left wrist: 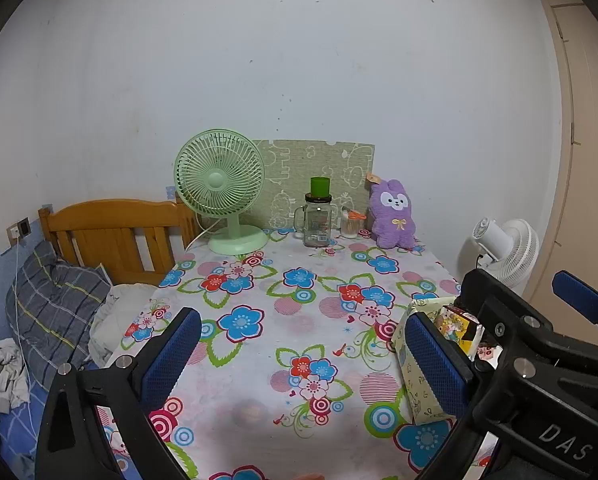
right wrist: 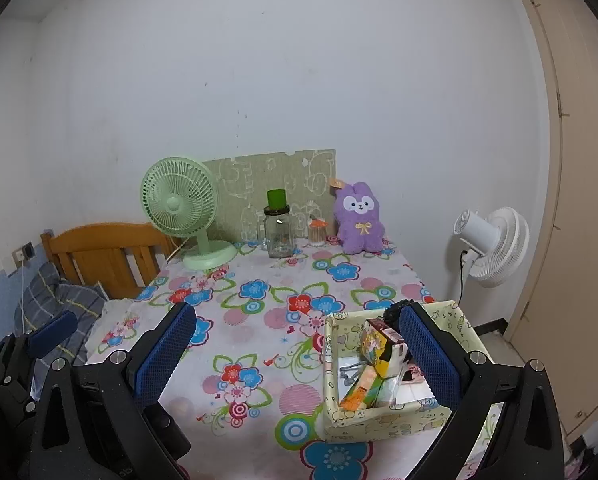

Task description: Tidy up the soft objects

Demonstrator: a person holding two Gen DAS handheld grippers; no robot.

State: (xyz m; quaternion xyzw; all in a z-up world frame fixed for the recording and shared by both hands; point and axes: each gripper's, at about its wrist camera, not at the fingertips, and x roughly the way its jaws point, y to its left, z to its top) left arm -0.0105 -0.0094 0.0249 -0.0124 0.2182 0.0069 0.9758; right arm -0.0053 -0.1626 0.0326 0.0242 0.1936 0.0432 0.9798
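The purple bunny toy (right wrist: pixel 359 218), fluffy with a white face and yellow bow, is sitting up at the far edge of the flowery surface (right wrist: pixel 259 320) while both hand-held grippers, left (left wrist: pixel 303 354) and right (right wrist: pixel 299 354), are gaping wide with nothing in them.

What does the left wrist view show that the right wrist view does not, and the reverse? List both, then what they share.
Only the left wrist view: crumpled white cloth on the bed, and the right gripper seen from outside.

Only the right wrist view: the inside of the pale yellow patterned storage box, including flat packets, and the left gripper seen from outside.

Both: purple plush rabbit, green desk fan, glass mug jar with green lid, white standing fan, floral tablecloth.
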